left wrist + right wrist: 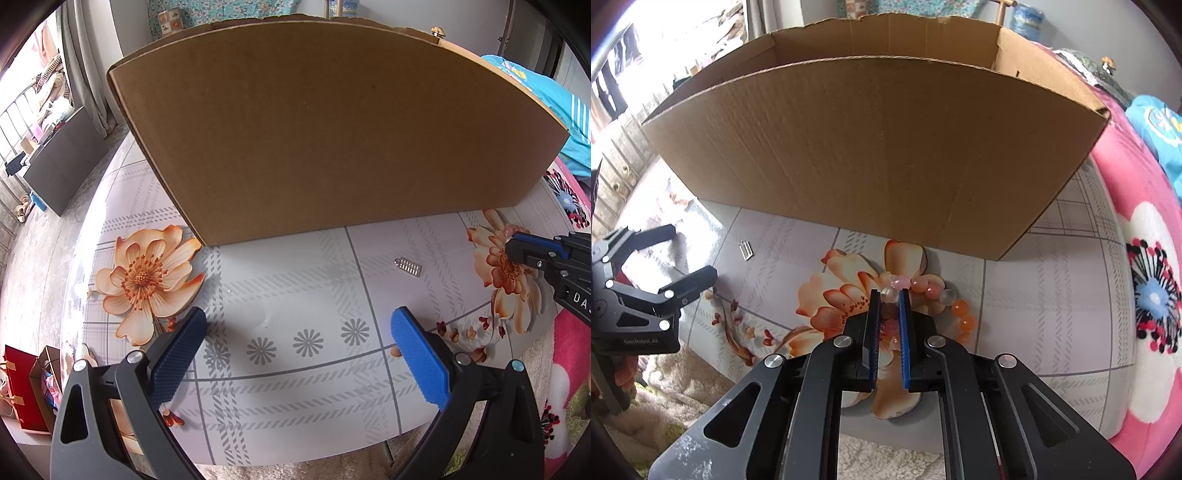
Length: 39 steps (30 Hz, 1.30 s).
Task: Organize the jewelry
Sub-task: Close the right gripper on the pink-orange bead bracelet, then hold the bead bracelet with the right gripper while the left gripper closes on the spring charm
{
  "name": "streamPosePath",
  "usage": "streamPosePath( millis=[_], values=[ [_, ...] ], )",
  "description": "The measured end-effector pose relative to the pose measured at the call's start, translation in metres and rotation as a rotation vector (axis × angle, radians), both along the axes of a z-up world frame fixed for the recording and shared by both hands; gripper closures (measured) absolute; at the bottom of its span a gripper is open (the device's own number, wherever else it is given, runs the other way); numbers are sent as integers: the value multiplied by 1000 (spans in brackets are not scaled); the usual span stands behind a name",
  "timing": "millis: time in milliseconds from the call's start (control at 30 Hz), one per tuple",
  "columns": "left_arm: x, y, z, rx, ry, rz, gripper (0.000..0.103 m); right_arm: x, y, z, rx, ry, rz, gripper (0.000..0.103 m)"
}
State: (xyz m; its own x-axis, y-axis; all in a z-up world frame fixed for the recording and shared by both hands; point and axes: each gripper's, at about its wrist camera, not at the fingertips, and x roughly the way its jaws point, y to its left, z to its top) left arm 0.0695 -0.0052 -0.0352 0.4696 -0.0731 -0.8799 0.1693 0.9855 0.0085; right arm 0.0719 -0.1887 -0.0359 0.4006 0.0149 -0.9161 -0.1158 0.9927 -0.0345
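Observation:
A bracelet (pixel 938 291) of pink, orange and clear beads lies on the flowered tabletop (pixel 1034 295), just in front of a large open cardboard box (pixel 868 147). My right gripper (pixel 889 295) points steeply down, shut on the bracelet's left part with beads pressed between the blue pads. The same gripper (pixel 511 249) shows at the right edge of the left wrist view. A small silver pendant (pixel 407 266) lies flat on the table (pixel 295 387) near the box (pixel 332 129); it also shows as the pendant (pixel 746 250). My left gripper (pixel 299 317) hovers open and holds nothing, short of the pendant.
The box fills the back of the table and walls off the far side. A pink flowered blanket (pixel 1145 258) lies along the right edge. A fluffy rug (pixel 295 469) lies below the near table edge. Red bags (pixel 22 387) stand on the floor at left.

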Motion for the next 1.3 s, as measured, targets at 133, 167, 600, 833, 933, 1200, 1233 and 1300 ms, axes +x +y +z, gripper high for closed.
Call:
streamPosePath(
  millis=[133, 167, 600, 833, 933, 1200, 1233, 1300],
  values=[
    [0, 0, 0, 1, -1, 1, 5, 0, -9, 0, 56, -7, -36, 96],
    [0, 0, 0, 1, -2, 2, 4, 0, -11, 0, 67, -8, -43, 96],
    [-6, -2, 1, -13, -101, -127, 4, -4, -28, 0, 142, -20, -87, 96],
    [-11, -20, 18, -138, -165, -299, 16, -8, -41, 4, 185, -32, -104, 96],
    [-9, -28, 22, -143, -173, -338, 33, -10, -45, 5, 199, -39, -109, 96],
    [2, -45, 10, -77, -103, -365, 68, -18, -57, 6, 241, -56, -106, 96],
    [3, -46, 9, -70, -105, -366, 70, -18, -59, 6, 246, -57, -106, 96],
    [3, -50, 9, -49, -105, -372, 77, -19, -63, 6, 258, -58, -105, 96]
  ],
)
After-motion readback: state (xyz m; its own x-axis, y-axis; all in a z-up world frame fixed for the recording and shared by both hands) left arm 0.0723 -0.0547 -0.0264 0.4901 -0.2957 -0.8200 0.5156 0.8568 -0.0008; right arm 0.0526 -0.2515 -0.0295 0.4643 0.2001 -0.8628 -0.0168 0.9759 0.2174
